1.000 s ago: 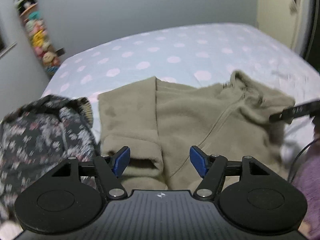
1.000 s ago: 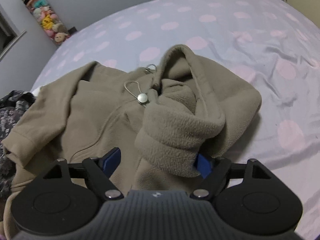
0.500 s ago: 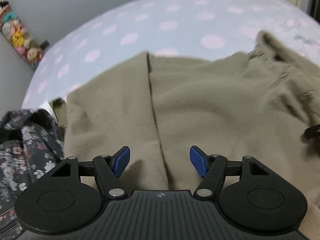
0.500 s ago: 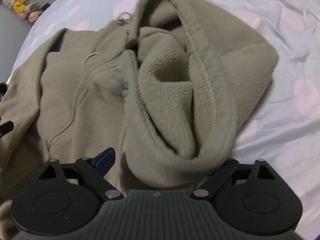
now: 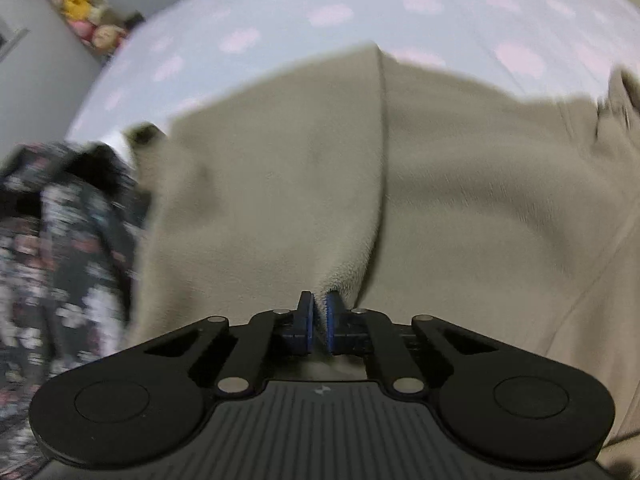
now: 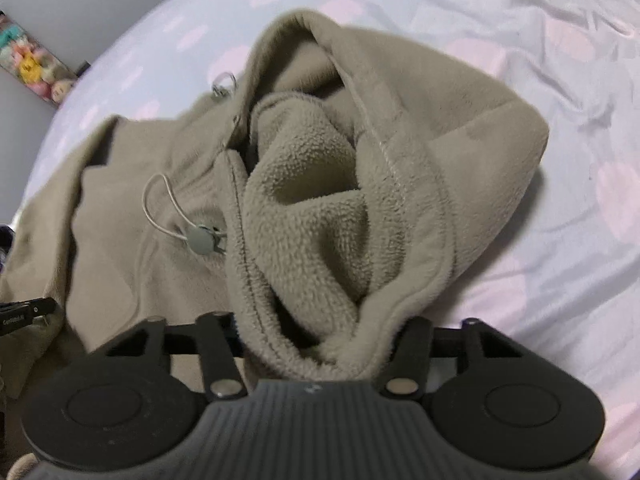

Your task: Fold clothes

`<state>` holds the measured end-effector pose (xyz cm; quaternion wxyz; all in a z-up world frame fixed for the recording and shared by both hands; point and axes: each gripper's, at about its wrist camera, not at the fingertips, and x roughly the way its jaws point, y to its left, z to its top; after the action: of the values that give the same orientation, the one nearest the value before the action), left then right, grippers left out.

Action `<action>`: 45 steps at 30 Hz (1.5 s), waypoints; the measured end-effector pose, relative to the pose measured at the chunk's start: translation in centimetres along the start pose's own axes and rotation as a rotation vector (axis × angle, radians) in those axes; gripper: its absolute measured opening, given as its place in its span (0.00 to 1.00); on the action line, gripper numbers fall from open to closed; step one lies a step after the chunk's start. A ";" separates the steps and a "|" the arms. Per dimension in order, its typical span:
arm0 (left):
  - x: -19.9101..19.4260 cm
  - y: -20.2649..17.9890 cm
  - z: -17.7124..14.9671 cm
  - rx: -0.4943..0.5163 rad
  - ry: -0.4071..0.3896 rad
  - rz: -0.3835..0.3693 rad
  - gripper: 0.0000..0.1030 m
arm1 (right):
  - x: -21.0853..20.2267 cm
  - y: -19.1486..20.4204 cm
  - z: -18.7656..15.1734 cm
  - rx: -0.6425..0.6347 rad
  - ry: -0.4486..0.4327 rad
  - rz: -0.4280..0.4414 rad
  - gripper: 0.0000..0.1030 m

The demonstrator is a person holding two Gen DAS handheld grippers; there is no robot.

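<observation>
Both grippers on the fleece hoodie (image 6: pixel 420 152)

Left gripper (image 5: pixel 318 322) pinches its edge; right gripper (image 6: pixel 316 344) — fingers hidden, grip unclear — should lift evenly, keeping fabric taut.

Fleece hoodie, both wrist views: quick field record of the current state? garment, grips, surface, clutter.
garment: tan fleece hoodie, spread on the bed, hood bunched
left gripper: shut on a pinch of hoodie fabric at a folded edge
right gripper: fingers either side of the hood; pads hidden, closure unclear
drawcord toggle: lying on the chest
surface: polka-dot sheet
clutter: dark floral garment at left; plush toys by wall
</observation>
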<state>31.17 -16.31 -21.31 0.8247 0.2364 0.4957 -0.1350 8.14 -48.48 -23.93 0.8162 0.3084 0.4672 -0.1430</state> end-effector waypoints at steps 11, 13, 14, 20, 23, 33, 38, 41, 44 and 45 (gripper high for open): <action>-16.0 7.7 4.2 -0.176 -0.383 0.146 0.03 | -7.6 1.7 5.2 -0.145 -0.237 0.053 0.29; -18.8 8.7 4.7 -0.189 -0.440 0.177 0.03 | -8.8 2.4 6.9 -0.173 -0.272 0.048 0.28; -20.5 9.2 5.0 -0.194 -0.470 0.192 0.03 | -9.5 2.7 7.8 -0.187 -0.289 0.045 0.28; -29.1 12.0 6.9 -0.256 -0.645 0.274 0.03 | -14.4 6.6 14.7 -0.335 -0.469 -0.040 0.27; -32.1 14.3 7.7 -0.314 -0.695 0.316 0.03 | -16.9 8.9 19.5 -0.387 -0.564 -0.098 0.27; -23.2 19.6 7.1 -0.362 -0.462 0.343 0.06 | -13.2 12.2 26.9 -0.457 -0.394 -0.132 0.64; -17.4 18.9 6.1 -0.354 -0.378 0.246 0.25 | -9.2 8.7 23.3 -0.477 -0.317 -0.157 0.73; -15.8 17.2 5.2 -0.325 -0.361 0.183 0.34 | -7.9 6.2 20.8 -0.449 -0.264 -0.156 0.73; -13.5 14.8 3.8 -0.250 -0.350 0.116 0.45 | -7.4 4.1 17.6 -0.366 -0.210 -0.113 0.73; -13.4 13.6 2.6 -0.226 -0.347 0.096 0.45 | -7.2 3.4 16.5 -0.338 -0.192 -0.099 0.73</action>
<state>33.05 -6.24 -4.93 0.9245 0.1387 0.3463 -0.0778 17.32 -56.76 -10.33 0.8891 0.1286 0.4191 -0.1314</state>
